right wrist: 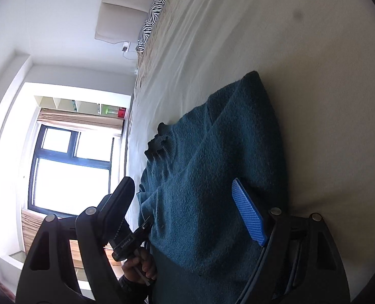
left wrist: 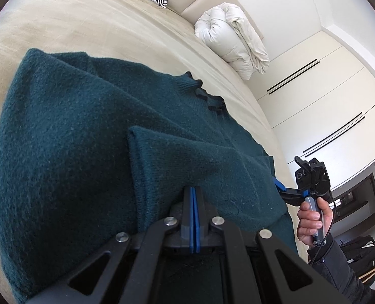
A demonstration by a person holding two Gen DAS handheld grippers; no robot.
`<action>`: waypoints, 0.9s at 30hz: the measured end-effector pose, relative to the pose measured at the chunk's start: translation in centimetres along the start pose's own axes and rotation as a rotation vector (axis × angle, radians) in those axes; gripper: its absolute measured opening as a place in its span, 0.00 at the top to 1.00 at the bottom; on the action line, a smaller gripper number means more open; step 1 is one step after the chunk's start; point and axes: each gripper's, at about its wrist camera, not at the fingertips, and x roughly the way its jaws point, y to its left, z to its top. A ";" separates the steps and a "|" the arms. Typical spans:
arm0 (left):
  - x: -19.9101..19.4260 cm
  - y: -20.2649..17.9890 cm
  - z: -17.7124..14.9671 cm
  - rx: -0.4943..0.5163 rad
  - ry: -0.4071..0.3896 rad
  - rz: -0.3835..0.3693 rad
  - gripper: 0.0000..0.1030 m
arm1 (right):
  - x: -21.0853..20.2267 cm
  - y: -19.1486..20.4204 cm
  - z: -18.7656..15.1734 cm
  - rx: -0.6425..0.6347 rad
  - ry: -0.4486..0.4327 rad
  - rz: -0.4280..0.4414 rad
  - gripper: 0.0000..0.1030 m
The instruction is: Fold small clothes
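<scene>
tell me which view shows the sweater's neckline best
The left wrist view: the ribbed collar of the teal sweater lies unobstructed and well lit. The right wrist view shows the collar too, but darker and backlit by the window.

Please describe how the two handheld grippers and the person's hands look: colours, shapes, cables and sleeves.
The left gripper has black linkage arms with round silver pivot bolts and blue-padded fingers. The right gripper is the same black frame; its blue pad has a fine diamond texture. The right hand is bare, wrapped around a grey-black handle, with a thin black cable beside a dark sleeve.
</scene>
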 end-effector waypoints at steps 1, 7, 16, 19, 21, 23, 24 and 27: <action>0.0 0.0 0.0 0.003 -0.003 0.000 0.94 | 0.1 -0.1 0.7 0.011 -0.016 -0.003 0.23; -0.1 0.0 -0.2 0.006 -0.015 -0.002 0.94 | 0.9 -0.4 4.0 0.052 -0.069 -0.015 0.23; -0.2 -0.3 -0.2 0.013 -0.020 0.004 0.94 | 0.1 0.1 -1.0 -0.055 0.021 -0.013 0.23; -0.3 -0.3 -0.2 0.013 -0.022 0.003 0.94 | -0.7 0.4 -4.9 -0.061 0.054 0.005 0.23; -0.3 -0.5 -0.2 0.013 -0.022 0.006 0.94 | -1.7 1.0 -7.7 -0.081 0.053 -0.016 0.23; -0.4 -0.4 0.0 0.000 -0.015 0.003 0.94 | -3.1 1.0 -10.4 -0.063 0.043 -0.033 0.23; -0.4 -0.5 0.1 -0.006 -0.008 0.005 0.94 | -4.0 0.9 -11.8 -0.049 0.032 -0.012 0.23; -1.2 -0.7 0.4 -0.027 0.003 0.035 0.95 | -7.0 1.4 -16.3 -0.052 -0.012 0.001 0.22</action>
